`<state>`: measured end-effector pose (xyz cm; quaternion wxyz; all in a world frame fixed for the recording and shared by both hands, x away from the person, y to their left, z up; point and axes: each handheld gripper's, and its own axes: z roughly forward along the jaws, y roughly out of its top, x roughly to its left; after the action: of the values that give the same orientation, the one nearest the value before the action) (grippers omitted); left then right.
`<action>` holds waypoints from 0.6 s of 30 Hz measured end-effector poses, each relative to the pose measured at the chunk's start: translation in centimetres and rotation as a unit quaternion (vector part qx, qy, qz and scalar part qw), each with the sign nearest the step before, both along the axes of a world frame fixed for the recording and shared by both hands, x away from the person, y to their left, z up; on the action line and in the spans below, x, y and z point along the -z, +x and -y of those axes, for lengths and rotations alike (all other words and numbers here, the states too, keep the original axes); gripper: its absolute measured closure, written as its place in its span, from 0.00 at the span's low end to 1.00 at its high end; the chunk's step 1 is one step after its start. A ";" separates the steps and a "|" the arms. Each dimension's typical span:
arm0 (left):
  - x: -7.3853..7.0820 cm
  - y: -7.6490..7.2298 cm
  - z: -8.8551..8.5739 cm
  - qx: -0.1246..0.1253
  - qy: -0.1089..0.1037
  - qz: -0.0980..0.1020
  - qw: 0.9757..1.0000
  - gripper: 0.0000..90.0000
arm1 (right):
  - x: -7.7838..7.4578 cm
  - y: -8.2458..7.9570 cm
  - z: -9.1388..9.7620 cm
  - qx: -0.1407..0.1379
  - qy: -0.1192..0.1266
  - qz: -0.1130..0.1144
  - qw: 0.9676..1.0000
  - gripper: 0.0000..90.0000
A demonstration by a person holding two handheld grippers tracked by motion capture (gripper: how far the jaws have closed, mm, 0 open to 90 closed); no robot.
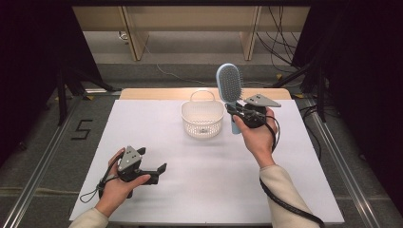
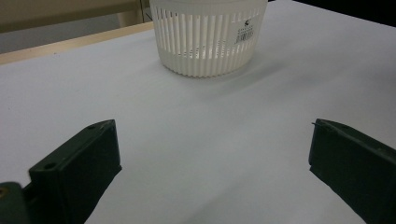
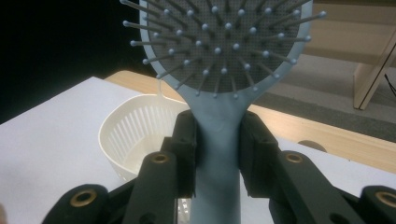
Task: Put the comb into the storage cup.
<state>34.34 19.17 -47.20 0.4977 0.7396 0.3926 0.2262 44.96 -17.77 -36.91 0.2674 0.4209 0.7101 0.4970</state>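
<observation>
The right gripper (image 3: 217,154) has its 2 jaws clamped on the neck of the blue hairbrush (image 1: 229,85), held upright just right of the white basket (image 1: 202,119). It looks light, rigid, smooth; the neck grip suits. Nearer the person than the basket, the left gripper (image 1: 154,172) gapes empty.

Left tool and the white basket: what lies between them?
Nothing: in the left gripper view, bare white table cover stretches from the open left tool to the basket.
</observation>
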 end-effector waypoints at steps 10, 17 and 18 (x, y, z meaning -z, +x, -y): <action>0.0 0.0 0.0 0.000 0.001 0.000 1.000 0.02 | -0.2 0.1 -0.2 0.000 0.001 0.002 1.000 0.78; 0.0 0.0 0.0 -0.001 0.000 0.000 1.000 0.02 | -0.1 0.2 -0.5 0.000 0.003 0.002 1.000 0.78; 0.0 0.0 0.0 -0.001 0.000 0.000 1.000 0.02 | -0.1 0.3 -0.5 -0.001 0.004 0.002 1.000 0.78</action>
<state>34.33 19.18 -47.19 0.4977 0.7392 0.3932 0.2265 45.24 -17.25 -36.80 0.2669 0.4202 0.7081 0.5008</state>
